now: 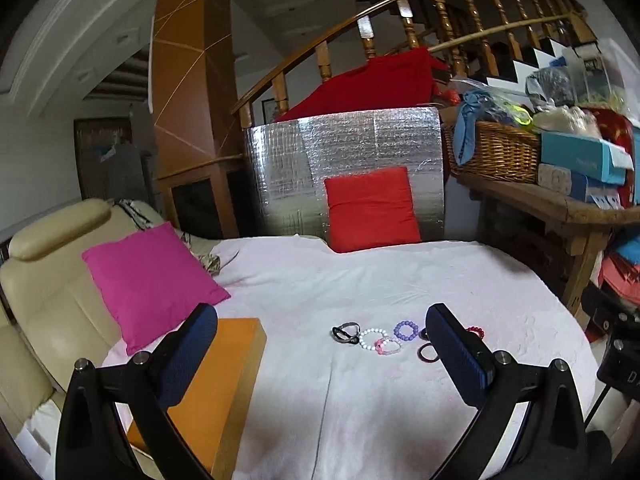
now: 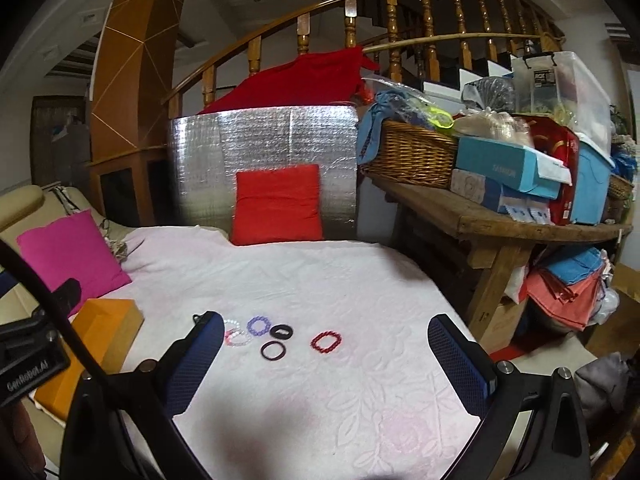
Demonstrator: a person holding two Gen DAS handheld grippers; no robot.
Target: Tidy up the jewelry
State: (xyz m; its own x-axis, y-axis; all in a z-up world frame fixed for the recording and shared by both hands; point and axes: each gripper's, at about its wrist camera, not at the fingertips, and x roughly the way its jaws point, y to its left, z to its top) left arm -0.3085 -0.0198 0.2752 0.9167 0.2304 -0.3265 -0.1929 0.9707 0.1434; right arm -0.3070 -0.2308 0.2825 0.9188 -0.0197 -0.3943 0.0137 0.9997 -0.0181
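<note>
Several bracelets lie in a loose row on the white cloth. In the left wrist view I see a black band, a white bead bracelet, a pink one, a purple one and a dark ring. In the right wrist view I see the purple bracelet, two dark rings and a red bead bracelet. An orange box lies at the left. My left gripper is open and empty above the cloth, short of the bracelets. My right gripper is open and empty, near the red bracelet.
A pink cushion leans on a beige sofa at the left. A red cushion stands against a silver foil panel at the back. A wooden bench at the right holds a wicker basket and boxes.
</note>
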